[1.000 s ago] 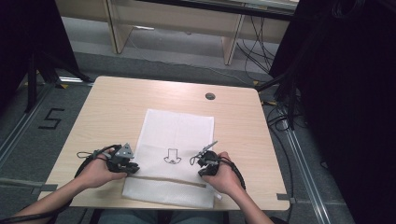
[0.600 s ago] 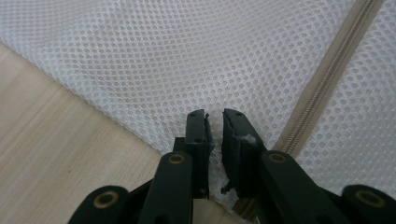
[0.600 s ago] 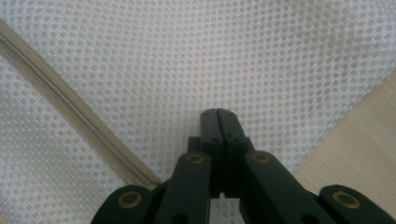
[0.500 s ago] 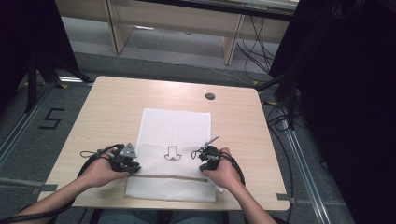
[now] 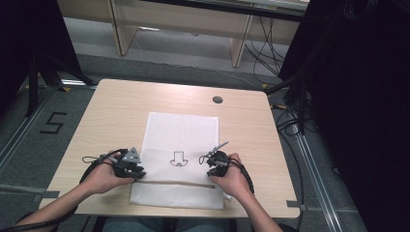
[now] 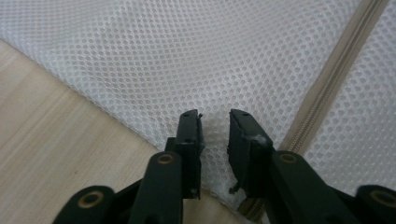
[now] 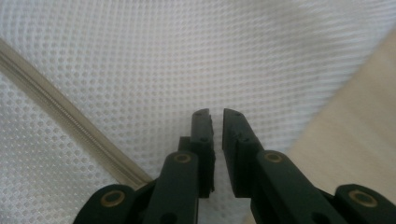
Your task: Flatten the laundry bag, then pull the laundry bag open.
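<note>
both grippers' jaws just opening, slightly apart over white mesh bag (image 5: 180, 164); floor mark "5" (image 5: 53, 123).

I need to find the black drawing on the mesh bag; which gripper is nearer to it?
Right. The right gripper sits just beside the black drawing on the white mesh bag; the left gripper is farther off, at the bag's left edge.

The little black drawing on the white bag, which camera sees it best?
The high view: the black drawing sits in the middle of the white mesh bag, between the two hands. The left gripper view and right gripper view look closely at mesh and the beige zipper, with no drawing among it.
</note>
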Demonstrator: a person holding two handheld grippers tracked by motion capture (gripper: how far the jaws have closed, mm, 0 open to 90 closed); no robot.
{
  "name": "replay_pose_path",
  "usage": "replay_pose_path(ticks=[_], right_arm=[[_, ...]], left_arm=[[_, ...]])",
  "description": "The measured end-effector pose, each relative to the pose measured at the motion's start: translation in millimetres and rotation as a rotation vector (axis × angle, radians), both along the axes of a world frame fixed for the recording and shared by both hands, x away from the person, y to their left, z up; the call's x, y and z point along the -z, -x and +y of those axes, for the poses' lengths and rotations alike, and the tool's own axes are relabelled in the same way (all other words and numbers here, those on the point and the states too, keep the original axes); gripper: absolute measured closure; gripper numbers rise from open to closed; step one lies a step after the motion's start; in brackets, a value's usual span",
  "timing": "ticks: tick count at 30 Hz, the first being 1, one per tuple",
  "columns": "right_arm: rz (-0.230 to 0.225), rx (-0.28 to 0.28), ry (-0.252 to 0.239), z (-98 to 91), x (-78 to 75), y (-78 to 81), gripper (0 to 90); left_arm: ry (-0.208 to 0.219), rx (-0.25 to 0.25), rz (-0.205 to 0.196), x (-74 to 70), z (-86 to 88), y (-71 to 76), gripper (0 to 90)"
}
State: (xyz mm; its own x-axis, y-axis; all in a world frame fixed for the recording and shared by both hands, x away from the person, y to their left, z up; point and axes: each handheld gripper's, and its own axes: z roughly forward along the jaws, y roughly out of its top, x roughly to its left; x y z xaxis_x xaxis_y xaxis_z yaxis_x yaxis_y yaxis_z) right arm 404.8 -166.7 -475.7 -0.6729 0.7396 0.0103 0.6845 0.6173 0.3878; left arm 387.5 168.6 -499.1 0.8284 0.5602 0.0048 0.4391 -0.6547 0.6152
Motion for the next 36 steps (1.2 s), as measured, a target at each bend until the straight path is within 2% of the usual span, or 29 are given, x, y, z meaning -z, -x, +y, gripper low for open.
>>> replay_pose_path(ticks=[1,2,3,4,5,6,9,10,11,12,13,14,15,16,18,21,22,24,26,27,28,30,31,33,34,35,36], right_arm=[[0.0,0.0,0.0,0.0,0.0,0.0,83.2],[-0.034,0.047,-0.046,-9.7,-10.3,2.2,80.7],[-0.046,0.075,-0.078,-15.2,-14.9,3.1,79.4],[-0.089,0.07,-0.101,-23.1,-17.2,1.5,78.5],[-0.106,0.086,-0.118,-30.1,-19.5,1.8,77.7],[-0.104,0.114,-0.131,-34.7,-21.3,2.7,77.3],[-0.125,0.147,-0.169,-54.2,-22.2,1.0,75.6],[-0.126,0.174,-0.19,-57.5,-22.0,0.5,74.9],[-0.126,0.174,-0.19,-57.5,-22.0,0.5,74.9],[-0.138,0.203,-0.206,-64.1,-21.8,-0.3,73.9],[-0.124,0.205,-0.208,-65.5,-23.6,-0.1,73.2],[-0.134,0.211,-0.222,-65.4,-22.6,-0.6,72.5],[-0.12,0.2,-0.205,-66.4,-24.5,-0.8,72.2],[-0.131,0.209,-0.22,-64.9,-23.1,-0.8,71.7],[-0.116,0.186,-0.196,-65.0,-24.1,-0.8,70.2],[-0.122,0.178,-0.2,-64.0,-23.8,-0.1,68.9],[-0.115,0.169,-0.205,-64.6,-24.4,0.5,68.3],[-0.114,0.166,-0.206,-64.6,-23.8,0.2,69.3],[-0.106,0.142,-0.2,-65.4,-20.9,-1.5,74.2],[-0.108,0.142,-0.188,-65.4,-20.4,-1.8,75.5],[-0.098,0.135,-0.163,-66.7,-21.2,-1.9,76.3],[-0.084,0.148,-0.17,-65.7,-22.5,-0.4,76.9],[-0.097,0.144,-0.187,-66.1,-23.8,-0.2,79.6],[-0.093,0.141,-0.185,-67.0,-24.8,0.1,81.9],[-0.092,0.144,-0.184,-67.8,-26.4,1.4,85.2],[-0.09,0.119,-0.16,-68.3,-28.9,3.8,89.3],[-0.09,0.119,-0.16,-68.3,-28.9,3.8,89.3]], left_arm=[[0.0,0.0,0.0,0.0,0.0,0.0,69.3],[0.035,-0.021,-0.011,-1.8,2.0,-1.0,67.1],[0.035,-0.021,-0.011,-1.8,2.0,-1.0,65.5],[0.069,-0.031,-0.023,-3.3,3.0,-1.7,64.1],[0.074,-0.041,-0.025,-4.0,2.9,-2.1,62.1],[0.075,-0.048,-0.046,-4.4,3.1,-3.3,60.6],[0.109,-0.067,-0.07,-6.6,3.5,-4.5,54.7],[0.112,-0.069,-0.08,-7.6,4.5,-5.1,53.3],[0.112,-0.069,-0.08,-7.6,4.5,-5.1,52.3],[0.135,-0.091,-0.083,-8.8,5.9,-4.6,51.1],[0.139,-0.08,-0.081,-9.0,6.9,-5.5,50.1],[0.141,-0.087,-0.084,-8.9,7.3,-5.4,49.3],[0.132,-0.085,-0.087,-8.4,8.2,-6.4,48.8],[0.146,-0.094,-0.075,-7.5,7.4,-5.5,48.4],[0.145,-0.09,-0.074,-6.6,7.9,-5.4,48.0],[0.132,-0.085,-0.082,-7.2,8.9,-5.5,47.8],[0.149,-0.082,-0.071,-7.1,8.6,-5.7,47.7],[0.152,-0.085,-0.085,-7.7,8.5,-6.4,47.5],[0.146,-0.086,-0.083,-6.4,8.7,-7.7,47.4],[0.159,-0.093,-0.074,-5.8,7.7,-7.1,47.4],[0.147,-0.082,-0.087,-6.4,8.4,-8.0,47.4],[0.154,-0.087,-0.078,-6.5,8.1,-7.7,47.3],[0.156,-0.083,-0.088,-7.0,8.5,-7.5,47.0],[0.144,-0.072,-0.094,-7.5,9.5,-7.0,47.0],[0.158,-0.083,-0.081,-6.2,9.3,-5.9,47.0],[0.152,-0.076,-0.08,-5.7,10.7,-5.3,47.0],[0.152,-0.076,-0.08,-5.7,10.7,-5.3,47.0]])
